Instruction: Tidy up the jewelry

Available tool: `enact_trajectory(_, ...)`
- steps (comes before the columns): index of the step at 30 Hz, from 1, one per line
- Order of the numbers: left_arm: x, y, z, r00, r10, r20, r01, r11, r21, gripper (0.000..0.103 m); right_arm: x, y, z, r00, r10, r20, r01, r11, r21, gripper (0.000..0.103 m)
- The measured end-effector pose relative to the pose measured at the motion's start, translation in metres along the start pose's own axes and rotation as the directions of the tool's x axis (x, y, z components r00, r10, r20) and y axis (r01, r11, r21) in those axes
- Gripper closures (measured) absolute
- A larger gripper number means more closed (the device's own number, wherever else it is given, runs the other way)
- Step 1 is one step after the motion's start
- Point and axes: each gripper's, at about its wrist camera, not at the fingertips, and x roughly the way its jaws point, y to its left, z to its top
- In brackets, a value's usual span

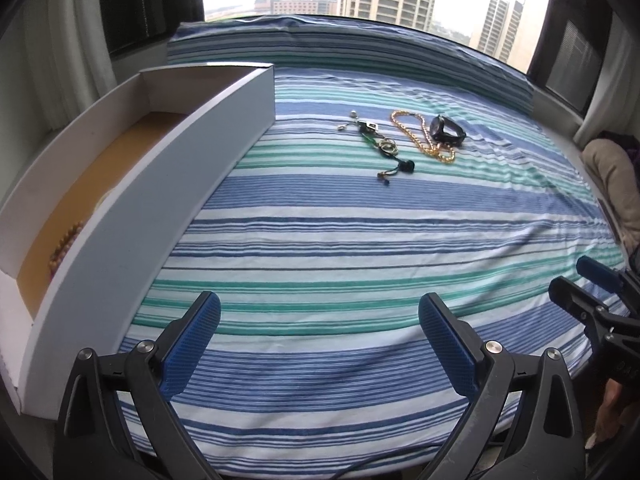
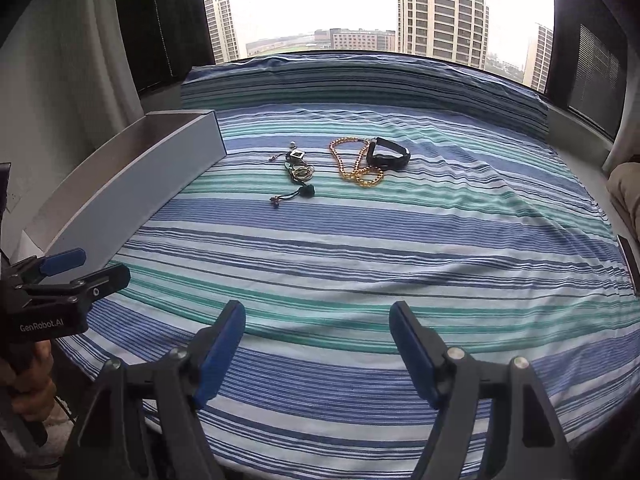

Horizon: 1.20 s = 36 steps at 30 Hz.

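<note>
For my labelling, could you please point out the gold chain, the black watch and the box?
gold chain (image 1: 420, 136): left wrist view, its links.
black watch (image 2: 390, 153): right wrist view, its strap.
box (image 1: 152, 184): left wrist view, near wall.

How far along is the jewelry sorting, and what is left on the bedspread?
Done: one beaded bracelet lies in the box. In hand: nothing; left gripper and right gripper have open, empty jaws. Left: gold chain, black watch and corded trinkets.
</note>
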Motion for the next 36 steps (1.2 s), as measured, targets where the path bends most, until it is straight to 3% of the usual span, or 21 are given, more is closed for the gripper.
enact_trajectory(8,0.030,-0.015,0.019,0.999,-0.018,-0.044,0.019,1.000,0.008,0.004,0.018,-0.014,-0.002,0.999,0.010,-0.037,-0.009,0.999,0.031,0.027)
enact_trajectory(16,0.087,-0.060,0.071,0.994,-0.102,-0.030,0.102,0.995,0.015,0.004,0.030,-0.036,-0.004,0.998,0.006,-0.057,-0.001,0.997,0.082,0.027)
enact_trajectory(22,0.149,-0.099,0.111,0.998,-0.063,-0.022,0.064,0.997,0.035,0.004,0.033,-0.050,-0.006,0.998,0.003,-0.056,0.003,0.995,0.099,0.027)
enact_trajectory(28,0.195,-0.106,0.125,0.997,-0.035,-0.066,0.034,0.999,-0.019,0.005,0.030,-0.063,-0.008,0.999,-0.003,-0.047,0.008,0.994,0.111,0.027)
enact_trajectory(31,0.198,-0.108,0.119,0.999,-0.010,-0.054,0.011,1.000,0.011,0.020,0.032,-0.068,-0.011,0.999,-0.002,-0.052,0.009,0.993,0.121,0.027)
enact_trajectory(34,0.191,-0.107,0.109,1.000,-0.004,-0.021,0.005,0.998,0.063,0.061,0.033,-0.073,-0.013,0.998,-0.003,-0.057,0.011,0.991,0.133,0.027)
enact_trajectory(35,0.188,-0.103,0.107,1.000,-0.026,-0.016,0.027,0.998,0.057,0.082,0.033,-0.073,-0.013,0.998,-0.003,-0.058,0.011,0.991,0.136,0.027)
enact_trajectory(36,0.185,-0.095,0.104,0.998,-0.056,-0.022,0.057,0.998,0.038,0.083,0.034,-0.074,-0.013,0.998,-0.003,-0.058,0.011,0.990,0.138,0.027)
